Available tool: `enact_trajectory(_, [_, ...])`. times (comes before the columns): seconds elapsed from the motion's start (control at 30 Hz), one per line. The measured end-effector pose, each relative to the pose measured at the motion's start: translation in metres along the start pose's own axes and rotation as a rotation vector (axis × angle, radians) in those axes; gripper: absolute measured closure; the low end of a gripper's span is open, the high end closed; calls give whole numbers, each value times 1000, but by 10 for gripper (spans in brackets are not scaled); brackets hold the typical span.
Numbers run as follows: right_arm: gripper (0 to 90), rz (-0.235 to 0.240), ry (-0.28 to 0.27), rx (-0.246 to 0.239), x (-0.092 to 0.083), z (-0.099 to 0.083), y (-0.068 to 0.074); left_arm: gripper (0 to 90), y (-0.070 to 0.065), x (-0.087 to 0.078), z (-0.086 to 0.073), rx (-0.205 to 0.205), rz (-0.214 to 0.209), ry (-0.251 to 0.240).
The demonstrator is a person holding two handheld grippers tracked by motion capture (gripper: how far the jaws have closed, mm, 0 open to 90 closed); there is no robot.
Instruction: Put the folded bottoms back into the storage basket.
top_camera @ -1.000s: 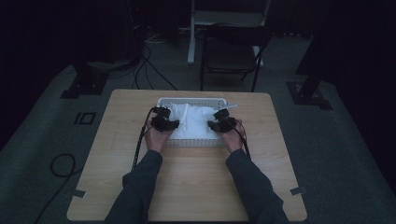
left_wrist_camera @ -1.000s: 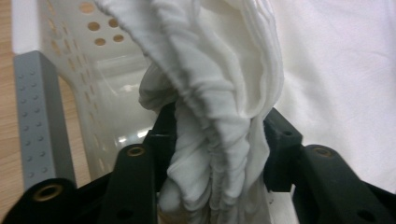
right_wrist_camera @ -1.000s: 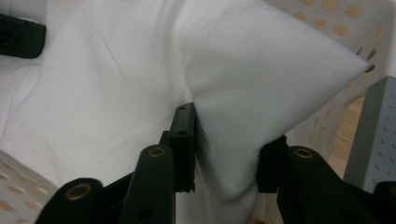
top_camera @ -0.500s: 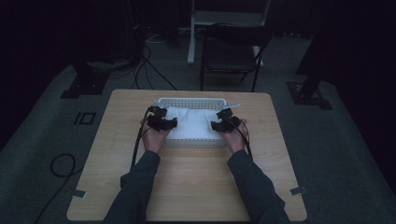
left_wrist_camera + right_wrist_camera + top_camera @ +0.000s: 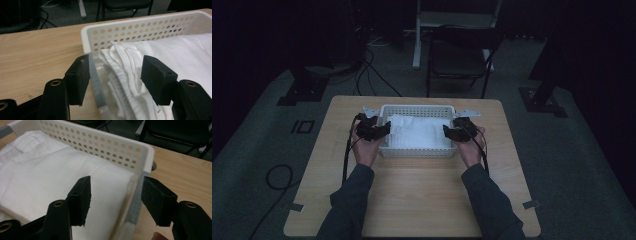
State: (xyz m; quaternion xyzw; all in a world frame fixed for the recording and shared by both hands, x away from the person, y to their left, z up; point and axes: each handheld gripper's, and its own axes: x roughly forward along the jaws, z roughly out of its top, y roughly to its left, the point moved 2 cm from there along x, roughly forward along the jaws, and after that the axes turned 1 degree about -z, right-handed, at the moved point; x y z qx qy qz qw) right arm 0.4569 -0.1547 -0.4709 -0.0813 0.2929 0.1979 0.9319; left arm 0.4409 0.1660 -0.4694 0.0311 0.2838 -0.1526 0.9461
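A white perforated basket [image 5: 417, 151] stands at the middle of the wooden table and holds folded white cloth [image 5: 419, 132]. My left gripper [image 5: 381, 131] is open at the basket's left end, its jaws straddling the left wall [image 5: 96, 82], with ribbed cloth [image 5: 120, 75] between them. My right gripper [image 5: 450, 131] is open at the right end, one jaw over the cloth [image 5: 50, 175] and one outside the basket's right wall [image 5: 138, 195].
The wooden table [image 5: 412, 200] has free room in front of the basket and at both sides. Two flat grey pieces [image 5: 369, 110] lie by the basket's far corners. A dark chair [image 5: 459, 55] stands beyond the far edge, with cables [image 5: 362, 70] on the floor.
Both grippers have drawn apart from over the cloth to the basket's two ends. Each now straddles an end wall.
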Motion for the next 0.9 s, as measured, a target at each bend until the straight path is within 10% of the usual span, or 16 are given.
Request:
enact_trajectory(0.4, [405, -17, -34, 85, -31, -47, -30, 382, 30, -19, -52, -78, 13, 1])
enact_trajectory(0.9, [404, -123, 91, 150, -12, -107, -68, 366, 52, 15, -93, -85, 153, 180])
